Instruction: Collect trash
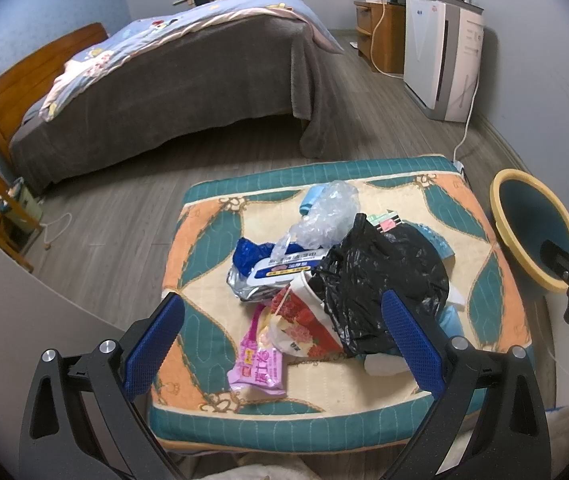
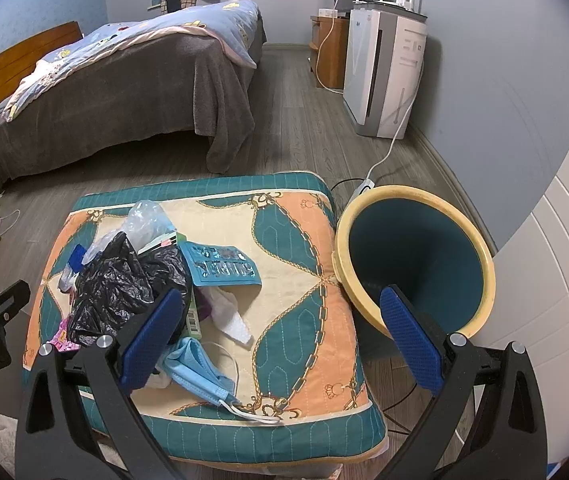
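A heap of trash lies on a patterned cushion [image 1: 496,292] [image 2: 304,320]. It holds a crumpled black bag [image 1: 384,280] [image 2: 120,284], a clear plastic bag [image 1: 324,216] [image 2: 144,220], a wipes pack [image 1: 280,268], a pink wrapper [image 1: 260,364], a teal packet [image 2: 224,266], a white tissue [image 2: 232,316] and a blue face mask [image 2: 200,372]. A bin [image 1: 532,228] [image 2: 416,260], yellow-rimmed with a teal inside, stands right of the cushion. My left gripper [image 1: 284,344] hangs open above the heap's near side. My right gripper [image 2: 280,340] is open over the cushion's right part, nothing between its fingers.
A bed [image 1: 188,80] [image 2: 124,88] with a grey blanket fills the back left. A white air purifier [image 1: 440,60] [image 2: 384,76] and a wooden cabinet [image 1: 380,36] stand along the right wall. A white cable [image 2: 396,136] runs over the wood floor to a plug behind the bin.
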`<state>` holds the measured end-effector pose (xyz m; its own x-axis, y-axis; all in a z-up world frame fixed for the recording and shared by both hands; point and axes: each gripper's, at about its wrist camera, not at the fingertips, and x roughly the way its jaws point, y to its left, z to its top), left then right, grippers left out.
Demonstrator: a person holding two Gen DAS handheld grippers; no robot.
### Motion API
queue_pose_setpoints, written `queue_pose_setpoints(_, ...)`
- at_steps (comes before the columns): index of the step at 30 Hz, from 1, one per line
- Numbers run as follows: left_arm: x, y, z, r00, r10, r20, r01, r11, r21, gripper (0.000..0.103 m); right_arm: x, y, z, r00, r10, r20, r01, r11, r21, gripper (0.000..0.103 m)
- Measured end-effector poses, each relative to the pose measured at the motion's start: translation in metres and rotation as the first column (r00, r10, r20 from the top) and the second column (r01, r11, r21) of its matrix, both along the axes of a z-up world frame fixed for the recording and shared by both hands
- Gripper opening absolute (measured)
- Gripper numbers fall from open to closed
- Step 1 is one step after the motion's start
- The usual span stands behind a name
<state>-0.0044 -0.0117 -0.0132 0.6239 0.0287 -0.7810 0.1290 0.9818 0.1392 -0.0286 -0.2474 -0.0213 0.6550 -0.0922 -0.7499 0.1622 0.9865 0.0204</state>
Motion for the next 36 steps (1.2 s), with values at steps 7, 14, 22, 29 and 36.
queue_pose_setpoints(7,-0.003,-0.004,0.011,0.997,-0.040,0.061,0.043,0.998,-0.046,0.098,-0.001,0.001,0.008,0.999,-0.013,0.035,0.015,0.999,-0.034,0.097)
queue_pose_setpoints(14,0.005,-0.006,0.019,0.995,-0.069,0.075,0.075,0.994,-0.077,0.098,0.009,-0.009,0.016,0.998,0.009,0.055,-0.010,1.000,0.022,0.097)
queue_pose_setpoints(22,0.029,-0.012,0.026,0.983,-0.145,0.112,0.152,0.987,-0.058,0.098,0.046,-0.023,0.005,0.998,0.051,-0.041,-0.046,0.992,0.115,0.097)
queue_pose_setpoints(29,0.060,-0.001,0.006,0.992,-0.114,0.046,0.115,0.993,-0.031,0.098,0.075,-0.012,-0.022,0.991,0.098,-0.091,-0.091,0.993,0.078,0.097)
queue_pose_setpoints(36,0.075,0.017,0.000,0.996,-0.084,0.013,0.084,0.994,-0.072,0.098,0.098,0.018,-0.062,0.960,0.191,-0.205,-0.178,0.981,0.081,0.086)
